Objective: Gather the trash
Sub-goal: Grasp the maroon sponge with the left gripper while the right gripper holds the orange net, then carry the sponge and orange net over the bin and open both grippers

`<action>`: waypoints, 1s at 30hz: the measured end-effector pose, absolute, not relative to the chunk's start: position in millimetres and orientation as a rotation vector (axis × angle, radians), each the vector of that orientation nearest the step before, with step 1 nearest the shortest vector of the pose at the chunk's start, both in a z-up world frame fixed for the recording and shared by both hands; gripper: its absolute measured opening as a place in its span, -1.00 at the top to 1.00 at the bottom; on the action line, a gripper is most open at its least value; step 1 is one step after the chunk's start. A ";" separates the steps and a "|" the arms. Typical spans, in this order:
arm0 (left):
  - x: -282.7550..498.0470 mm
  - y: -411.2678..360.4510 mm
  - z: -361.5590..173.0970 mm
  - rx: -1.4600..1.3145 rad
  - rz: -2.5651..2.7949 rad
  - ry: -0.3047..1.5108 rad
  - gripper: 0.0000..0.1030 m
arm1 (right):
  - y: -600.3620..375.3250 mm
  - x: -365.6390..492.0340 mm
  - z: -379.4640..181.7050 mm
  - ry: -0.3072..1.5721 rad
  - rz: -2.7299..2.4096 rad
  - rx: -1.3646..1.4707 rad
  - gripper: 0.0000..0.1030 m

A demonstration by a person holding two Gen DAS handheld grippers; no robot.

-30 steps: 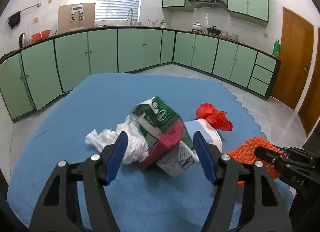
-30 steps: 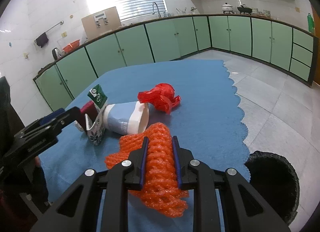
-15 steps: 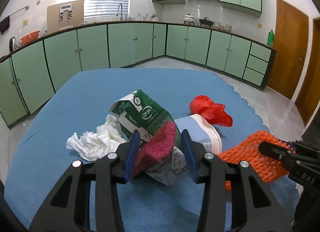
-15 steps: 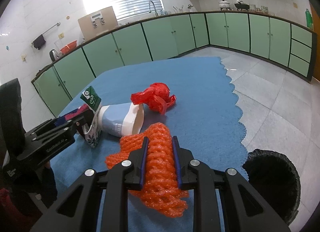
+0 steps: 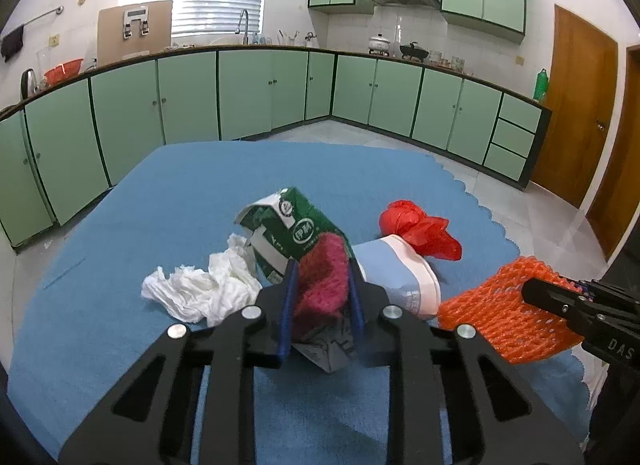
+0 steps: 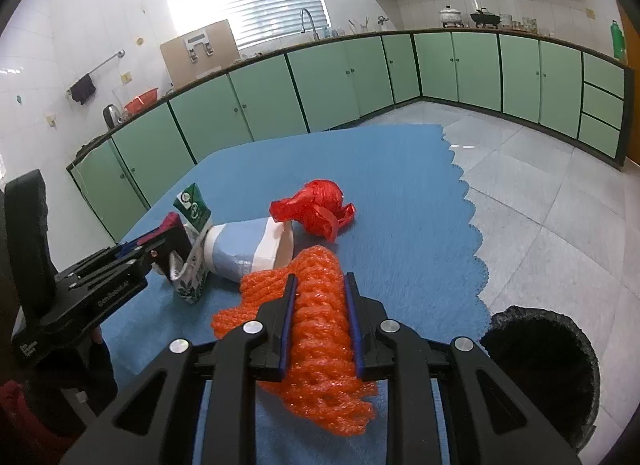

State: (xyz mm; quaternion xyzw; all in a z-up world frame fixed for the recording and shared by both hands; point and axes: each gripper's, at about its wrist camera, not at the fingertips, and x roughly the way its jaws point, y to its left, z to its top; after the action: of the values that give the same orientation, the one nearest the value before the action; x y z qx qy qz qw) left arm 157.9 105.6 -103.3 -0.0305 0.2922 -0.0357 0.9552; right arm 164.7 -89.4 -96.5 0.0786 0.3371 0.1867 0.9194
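Observation:
A green milk carton [image 5: 288, 225] with a pink foam net [image 5: 326, 261] against it lies on the blue table [image 5: 192, 185]. My left gripper [image 5: 321, 285] has its jaws closing, with the pink net and the carton's lower end squeezed between the pads. The right wrist view shows the same grip from the side, at the carton [image 6: 194, 209]. My right gripper [image 6: 320, 281] is shut on an orange foam net [image 6: 320, 329], which hangs just above the table's near right part. The orange net [image 5: 500, 305] also shows at the right of the left wrist view.
A crumpled white tissue [image 5: 200, 289] lies left of the carton. A blue-and-white paper cup [image 6: 244, 241] lies on its side behind it, with a red plastic bag [image 6: 316, 209] beyond. A black-lined bin [image 6: 540, 357] stands on the floor off the table's right edge.
The left jaws have come together from wide open onto the pink net and the carton. The right gripper has stayed still with the orange net.

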 end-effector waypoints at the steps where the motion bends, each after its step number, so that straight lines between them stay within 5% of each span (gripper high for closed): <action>1: 155.9 105.4 -100.9 -0.060 -0.071 0.585 0.60 | -89.2 163.7 -94.8 0.690 0.384 0.161 0.57; 30: 103.0 33.5 -45.7 -0.079 -0.271 0.448 0.61 | -143.2 127.8 -36.5 0.550 0.291 0.160 0.57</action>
State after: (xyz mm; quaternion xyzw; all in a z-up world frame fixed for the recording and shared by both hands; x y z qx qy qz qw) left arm 103.0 33.5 -45.7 -0.0390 0.2216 -0.1340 0.9651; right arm 127.8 -143.2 -36.5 0.0789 0.2702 0.1430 0.9489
